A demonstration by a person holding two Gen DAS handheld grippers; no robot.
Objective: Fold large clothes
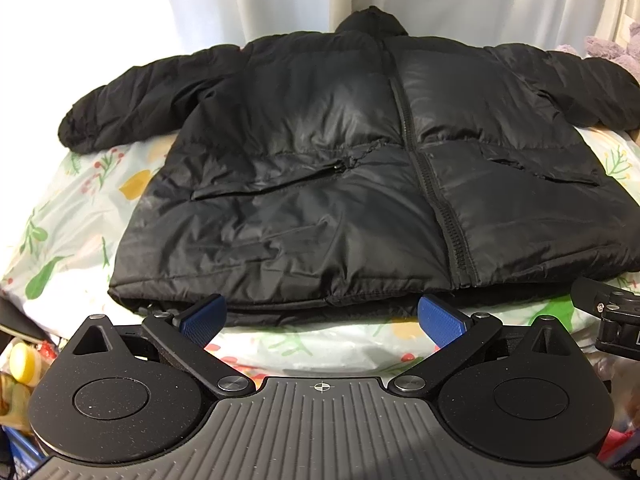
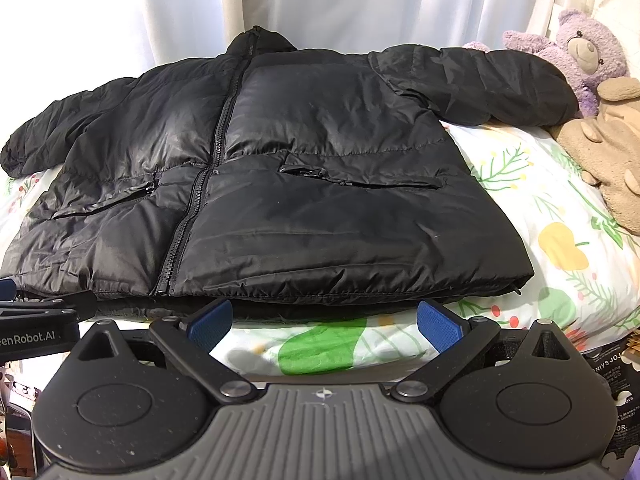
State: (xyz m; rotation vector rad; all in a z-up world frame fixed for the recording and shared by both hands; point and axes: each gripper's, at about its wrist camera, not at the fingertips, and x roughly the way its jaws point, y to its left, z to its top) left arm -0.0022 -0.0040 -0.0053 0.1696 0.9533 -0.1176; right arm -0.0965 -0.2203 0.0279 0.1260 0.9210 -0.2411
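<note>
A black puffer jacket (image 1: 340,168) lies flat and zipped, front up, on a floral sheet (image 1: 80,208), sleeves spread to both sides, collar at the far end. It also shows in the right wrist view (image 2: 320,184). My left gripper (image 1: 322,320) is open, its blue pads just before the hem's left half, empty. My right gripper (image 2: 324,322) is open, its blue pads just before the hem's right half, empty. Part of the right gripper (image 1: 612,316) shows at the left wrist view's right edge, and part of the left gripper (image 2: 36,320) at the right wrist view's left edge.
A purple teddy bear (image 2: 580,52) and a tan plush toy (image 2: 608,148) sit at the far right, by the right sleeve's cuff. White curtains (image 2: 320,4) hang behind the bed. Clutter (image 1: 20,364) lies below the bed's near left edge.
</note>
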